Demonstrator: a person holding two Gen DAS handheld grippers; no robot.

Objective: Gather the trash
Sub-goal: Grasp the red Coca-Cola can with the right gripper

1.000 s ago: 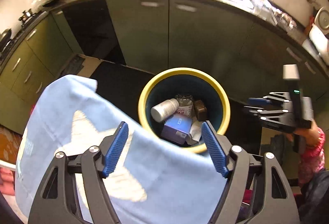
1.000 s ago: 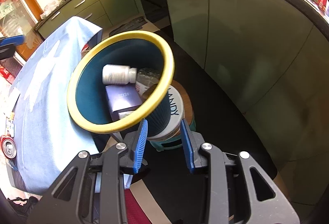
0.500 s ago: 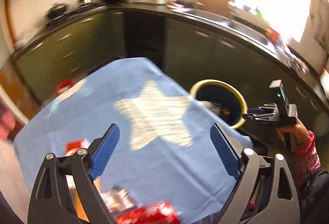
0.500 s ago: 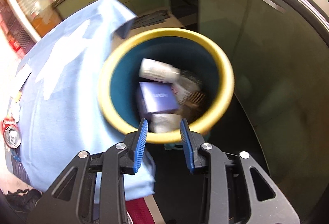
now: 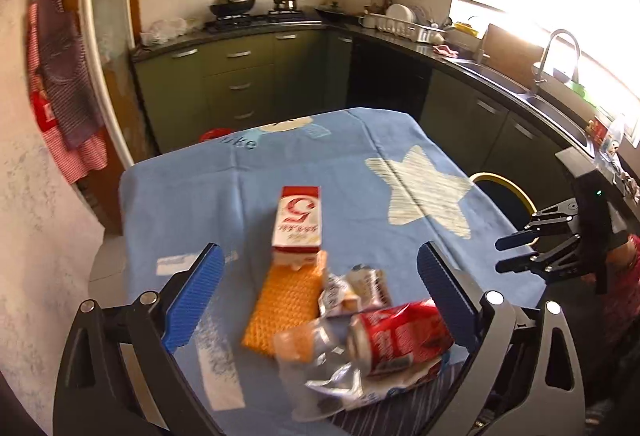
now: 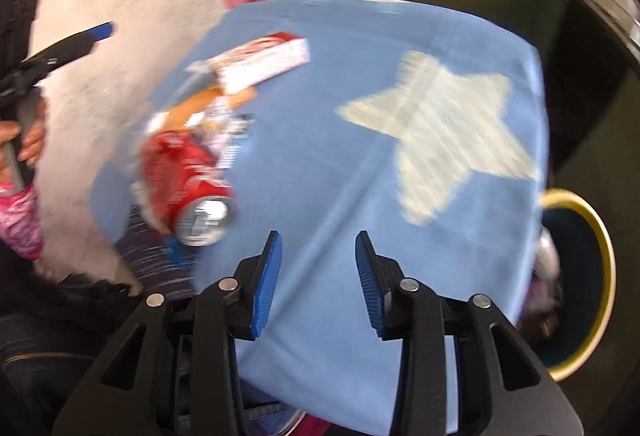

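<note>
On the blue star-print tablecloth (image 5: 360, 164) lies a heap of trash: a red and white carton (image 5: 298, 220), an orange sponge (image 5: 286, 300), crumpled wrappers (image 5: 356, 290) and a red can (image 5: 400, 336) on its side. My left gripper (image 5: 318, 260) hovers over the heap; its jaws are opening wide and grip nothing. My right gripper (image 6: 318, 240) hangs above bare cloth to the right of the can (image 6: 184, 176). Its jaws are opening too, with nothing between them. The yellow-rimmed bin (image 6: 600, 256) stands past the table's right edge with trash inside.
Green kitchen cabinets (image 5: 240, 76) and a dark counter with a sink (image 5: 560, 48) run behind and to the right of the table. A red checked apron (image 5: 64, 76) hangs on the left wall. A hand in a pink sleeve (image 6: 20, 220) holds the left gripper.
Both views have swung away from the bin onto the table and its trash heap. The left jaws have spread wider. The right jaws have parted somewhat.
</note>
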